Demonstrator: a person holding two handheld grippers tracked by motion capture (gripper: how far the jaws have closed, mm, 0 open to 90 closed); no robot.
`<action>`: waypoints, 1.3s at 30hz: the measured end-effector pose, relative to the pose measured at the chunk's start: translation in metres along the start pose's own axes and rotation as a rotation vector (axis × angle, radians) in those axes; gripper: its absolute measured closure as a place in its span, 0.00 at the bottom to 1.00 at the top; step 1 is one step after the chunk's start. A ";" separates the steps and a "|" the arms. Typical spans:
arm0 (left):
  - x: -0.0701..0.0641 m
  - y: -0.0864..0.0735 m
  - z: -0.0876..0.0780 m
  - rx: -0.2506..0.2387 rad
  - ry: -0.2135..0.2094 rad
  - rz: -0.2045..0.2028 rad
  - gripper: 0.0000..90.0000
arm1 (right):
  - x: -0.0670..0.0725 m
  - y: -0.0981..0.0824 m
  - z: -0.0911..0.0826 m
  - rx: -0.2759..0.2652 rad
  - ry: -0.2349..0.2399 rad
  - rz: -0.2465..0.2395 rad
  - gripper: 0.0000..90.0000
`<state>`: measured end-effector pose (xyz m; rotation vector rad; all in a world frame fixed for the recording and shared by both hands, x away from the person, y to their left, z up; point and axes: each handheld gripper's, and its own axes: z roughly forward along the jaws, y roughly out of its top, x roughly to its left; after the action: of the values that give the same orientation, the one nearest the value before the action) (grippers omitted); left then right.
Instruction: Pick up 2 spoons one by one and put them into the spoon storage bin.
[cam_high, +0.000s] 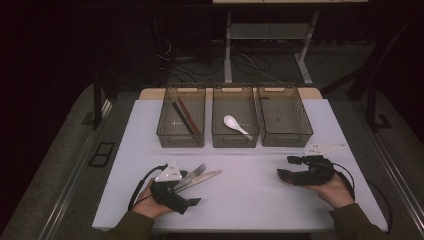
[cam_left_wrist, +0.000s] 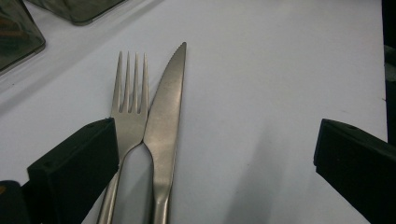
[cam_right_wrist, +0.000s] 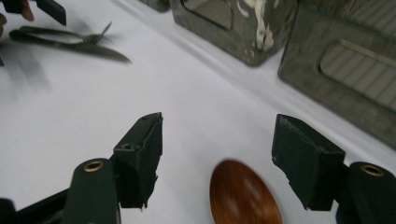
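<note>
A steel fork (cam_left_wrist: 130, 102) and a steel knife (cam_left_wrist: 166, 107) lie side by side on the white table (cam_high: 250, 195), at the front left as fork (cam_high: 198, 170) and knife (cam_high: 206, 177). My left gripper (cam_left_wrist: 215, 140) stands open around them, its left jaw over the fork's handle and its right jaw far off the knife; in the high view it is my left gripper (cam_high: 189, 189). At the front right my right gripper (cam_high: 288, 167) points left. It is my right gripper (cam_right_wrist: 217, 140), open, with a brown spoon bowl (cam_right_wrist: 243, 196) lying between its jaws, untouched.
Three clear bins stand in a row at the back. The left bin (cam_high: 181, 138) holds chopsticks (cam_high: 186, 116), the middle bin (cam_high: 235, 140) a white spoon (cam_high: 235, 124), and the right bin (cam_high: 286, 140) looks empty. Bare table lies between the two hands.
</note>
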<state>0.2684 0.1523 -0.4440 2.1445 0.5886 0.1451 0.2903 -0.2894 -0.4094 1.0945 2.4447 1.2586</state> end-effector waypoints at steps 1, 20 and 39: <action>0.000 0.000 0.000 -0.002 0.001 -0.002 0.00 | -0.001 -0.003 -0.001 0.005 -0.005 0.003 0.38; 0.000 0.000 0.001 0.004 0.002 0.003 0.00 | -0.024 -0.032 0.000 0.108 -0.054 0.056 0.49; 0.000 0.000 0.002 0.007 0.000 0.003 0.00 | -0.019 -0.035 0.010 0.179 -0.057 0.001 0.57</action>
<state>0.2689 0.1513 -0.4455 2.1520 0.5871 0.1451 0.2899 -0.3088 -0.4451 1.1578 2.5531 1.0103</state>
